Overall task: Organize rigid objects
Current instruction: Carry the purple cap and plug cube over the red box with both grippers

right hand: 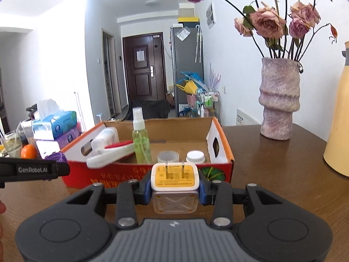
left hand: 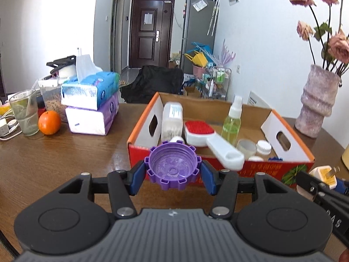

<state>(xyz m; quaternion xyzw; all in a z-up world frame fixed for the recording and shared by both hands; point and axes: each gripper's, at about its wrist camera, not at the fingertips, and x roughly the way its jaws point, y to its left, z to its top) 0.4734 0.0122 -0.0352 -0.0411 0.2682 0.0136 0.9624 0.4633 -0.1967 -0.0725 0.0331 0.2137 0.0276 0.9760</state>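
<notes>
Left wrist view sits low behind its own fingers, tilted slightly down across the wooden table (left hand: 65, 157) – cardboard box (left hand: 218, 166) close ahead, dark door (left hand: 150, 30) far. Right wrist view looks the same way from further right, box (right hand: 152, 174) near. Both share box, door, vase (left hand: 316, 102) (right hand: 279, 100).

Pink vase (right hand: 279, 100) holding dried roses (right hand: 267, 21) sitting far right on wooden table (right hand: 272, 174). Tissue packs (left hand: 92, 102) stacking far left; orange (left hand: 49, 122) and glass (left hand: 24, 113) resting beside them. Dark door (left hand: 150, 31) standing far behind.
</notes>
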